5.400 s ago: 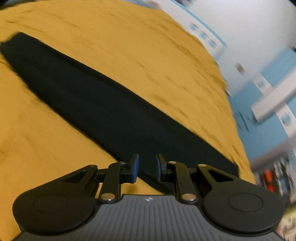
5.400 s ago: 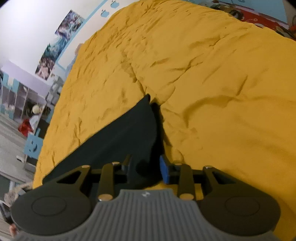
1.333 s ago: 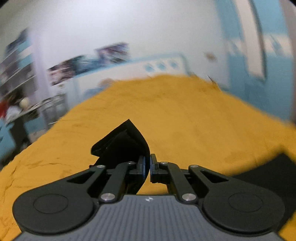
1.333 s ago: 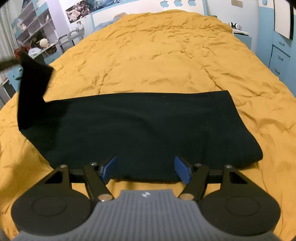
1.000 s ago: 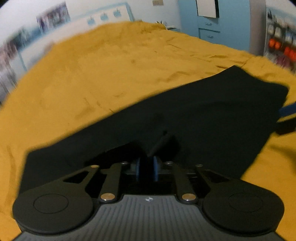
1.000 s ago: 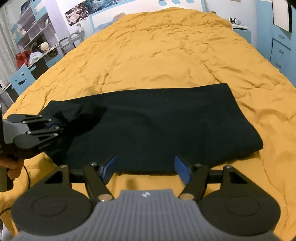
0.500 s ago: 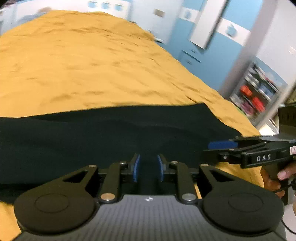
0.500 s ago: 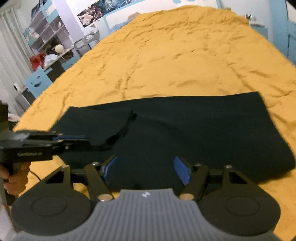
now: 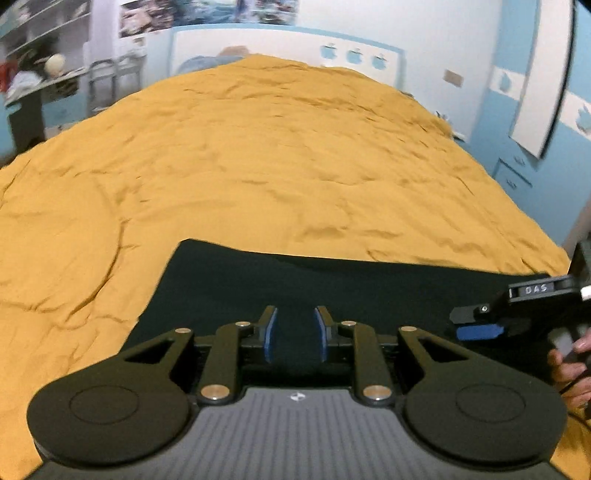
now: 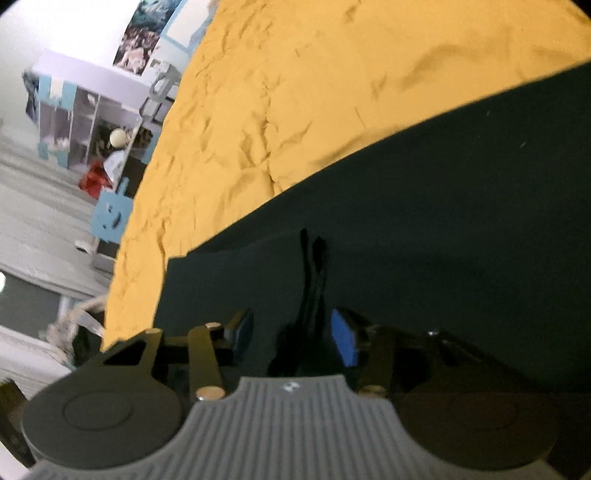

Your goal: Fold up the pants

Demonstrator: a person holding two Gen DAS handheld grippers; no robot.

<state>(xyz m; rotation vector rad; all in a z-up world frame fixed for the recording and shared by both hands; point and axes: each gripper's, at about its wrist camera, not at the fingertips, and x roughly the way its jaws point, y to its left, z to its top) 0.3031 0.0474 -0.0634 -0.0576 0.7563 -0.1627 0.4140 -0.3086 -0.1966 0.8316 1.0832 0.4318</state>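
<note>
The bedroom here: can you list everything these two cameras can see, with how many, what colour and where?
pants: one, black, lying flat on the bedspread
bedspread: one, mustard yellow, covering the bed
posters: several, on the far wall
shelves: one unit, pale, beside the bed
left tool: one, black with blue pads, open over the pants
right tool: one, closing, over a raised fold
hand: one, gripping the right tool's handle
</note>
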